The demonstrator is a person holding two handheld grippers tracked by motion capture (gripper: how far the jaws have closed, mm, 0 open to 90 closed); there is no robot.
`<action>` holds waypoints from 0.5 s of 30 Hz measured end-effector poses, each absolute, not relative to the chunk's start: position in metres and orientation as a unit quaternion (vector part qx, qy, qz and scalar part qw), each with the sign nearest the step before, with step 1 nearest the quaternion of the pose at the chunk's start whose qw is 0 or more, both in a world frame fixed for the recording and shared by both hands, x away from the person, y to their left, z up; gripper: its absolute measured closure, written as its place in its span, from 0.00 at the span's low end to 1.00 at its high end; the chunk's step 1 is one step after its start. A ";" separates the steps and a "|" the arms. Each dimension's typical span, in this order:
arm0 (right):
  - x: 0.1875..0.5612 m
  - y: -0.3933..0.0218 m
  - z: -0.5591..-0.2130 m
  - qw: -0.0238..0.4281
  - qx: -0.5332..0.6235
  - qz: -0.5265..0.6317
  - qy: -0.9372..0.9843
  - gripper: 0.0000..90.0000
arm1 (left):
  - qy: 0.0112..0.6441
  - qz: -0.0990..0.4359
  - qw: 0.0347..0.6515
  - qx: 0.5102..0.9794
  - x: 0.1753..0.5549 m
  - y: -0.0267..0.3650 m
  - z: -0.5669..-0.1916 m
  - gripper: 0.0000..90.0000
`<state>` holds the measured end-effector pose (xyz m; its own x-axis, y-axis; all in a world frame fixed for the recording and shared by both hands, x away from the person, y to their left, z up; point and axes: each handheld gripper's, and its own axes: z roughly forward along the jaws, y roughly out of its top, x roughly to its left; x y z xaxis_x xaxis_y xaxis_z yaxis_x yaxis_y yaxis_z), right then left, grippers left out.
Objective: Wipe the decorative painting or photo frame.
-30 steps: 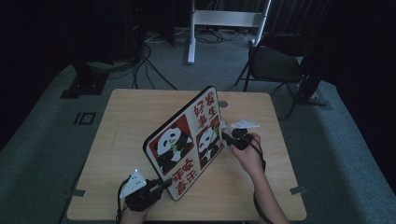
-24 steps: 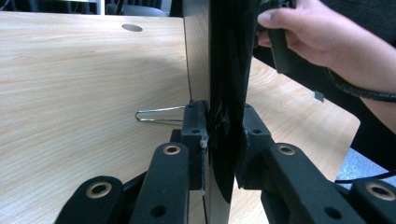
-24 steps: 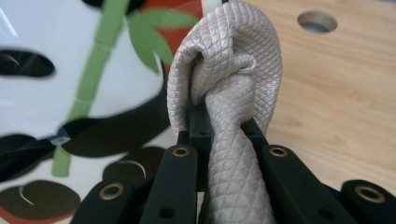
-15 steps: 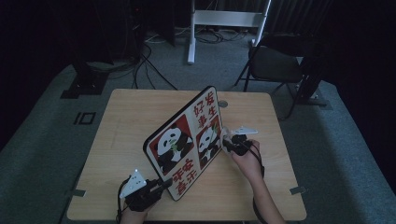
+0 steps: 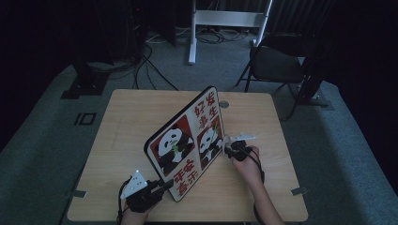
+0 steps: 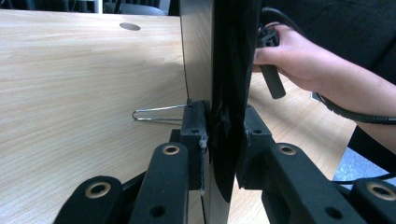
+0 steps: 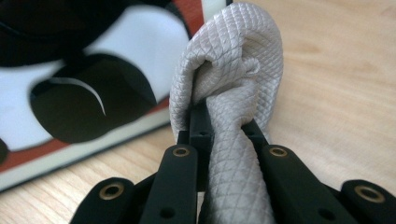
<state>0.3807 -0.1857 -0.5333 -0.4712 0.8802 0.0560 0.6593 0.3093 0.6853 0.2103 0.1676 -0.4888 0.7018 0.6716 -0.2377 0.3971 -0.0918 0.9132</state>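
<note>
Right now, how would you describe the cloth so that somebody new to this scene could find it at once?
Start at the wooden table, where a panda board stands tilted near the middle. At the board's right edge is the right gripper; the cloth is bunched between its jaws, close to the board. It is the one soft thing here: pale grey, with a fine diamond weave.

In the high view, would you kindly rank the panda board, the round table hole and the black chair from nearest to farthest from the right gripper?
1. Panda board, right beside the right gripper, on its left.
2. Round table hole, near the table's far edge.
3. Black chair, on the floor beyond the table.
</note>
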 end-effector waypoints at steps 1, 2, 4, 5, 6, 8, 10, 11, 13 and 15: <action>0.380 -0.186 -0.535 0.167 0.487 0.330 0.792 0.91 | 0.367 0.122 0.566 0.728 0.210 0.168 -0.489 0.86; 0.380 -0.186 -0.535 0.166 0.487 0.332 0.790 0.91 | 0.367 0.123 0.566 0.728 0.210 0.167 -0.489 0.86; 0.380 -0.187 -0.534 0.161 0.491 0.333 0.789 0.91 | 0.367 0.122 0.566 0.728 0.210 0.167 -0.489 0.86; 0.380 -0.187 -0.532 0.161 0.492 0.333 0.788 0.91 | 0.368 0.123 0.566 0.728 0.210 0.167 -0.489 0.86; 0.380 -0.187 -0.531 0.161 0.492 0.334 0.788 0.91 | 0.369 0.122 0.566 0.727 0.210 0.167 -0.489 0.86; 0.379 -0.188 -0.527 0.163 0.491 0.341 0.785 0.91 | 0.368 0.123 0.566 0.727 0.210 0.167 -0.489 0.86; 0.378 -0.189 -0.522 0.166 0.491 0.348 0.781 0.91 | 0.368 0.121 0.567 0.727 0.210 0.168 -0.489 0.86; 0.377 -0.190 -0.517 0.169 0.489 0.353 0.779 0.91 | 0.369 0.122 0.567 0.727 0.210 0.168 -0.489 0.86; 0.377 -0.191 -0.510 0.174 0.487 0.361 0.776 0.91 | 0.368 0.121 0.567 0.727 0.210 0.168 -0.490 0.86; 0.376 -0.193 -0.500 0.182 0.484 0.371 0.771 0.91 | 0.369 0.123 0.567 0.726 0.210 0.167 -0.490 0.86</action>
